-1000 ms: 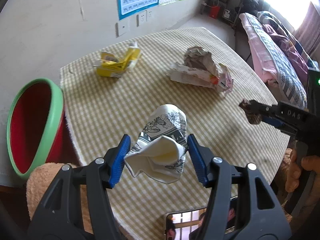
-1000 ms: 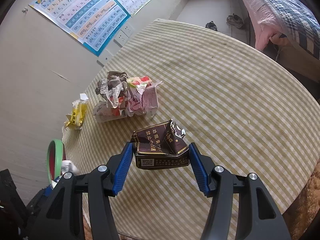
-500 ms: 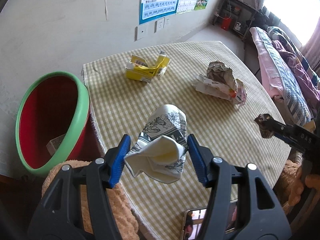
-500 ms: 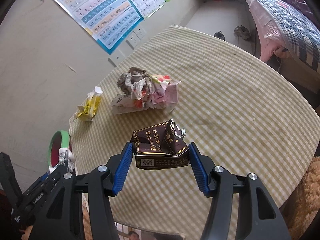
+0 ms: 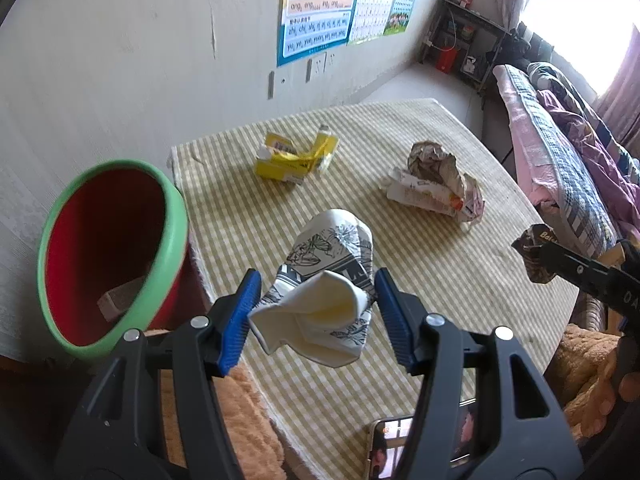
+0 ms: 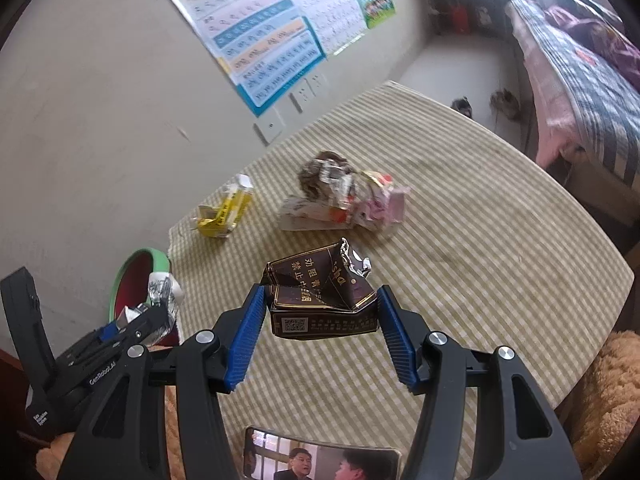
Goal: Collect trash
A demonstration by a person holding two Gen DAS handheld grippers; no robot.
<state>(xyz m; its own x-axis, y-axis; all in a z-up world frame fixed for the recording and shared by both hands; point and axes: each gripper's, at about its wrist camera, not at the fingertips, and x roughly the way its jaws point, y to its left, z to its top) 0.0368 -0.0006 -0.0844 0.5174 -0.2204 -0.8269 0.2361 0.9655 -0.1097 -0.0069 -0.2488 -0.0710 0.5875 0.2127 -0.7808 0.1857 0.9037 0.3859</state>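
Note:
My left gripper (image 5: 316,312) is shut on a crushed white paper cup (image 5: 324,292) with black flower prints, held above the table's near left part. To its left stands a red bin with a green rim (image 5: 108,256), also seen in the right wrist view as the bin (image 6: 138,276). My right gripper (image 6: 322,330) is shut on a crumpled dark brown cigarette pack (image 6: 320,300), lifted over the checked tablecloth (image 6: 480,264). On the cloth lie a crushed yellow carton (image 5: 294,158) and a heap of crumpled wrappers (image 5: 436,184).
A phone (image 6: 320,460) with a lit screen lies at the table's near edge. A fluffy tan cushion (image 5: 240,420) sits below that edge. The wall with posters (image 6: 260,36) runs behind the table; a bed (image 5: 568,160) stands to the right.
Both grippers have risen and drawn back with their trash still held. The left one has moved towards the bin, which now shows larger; the right gripper has rolled a little.

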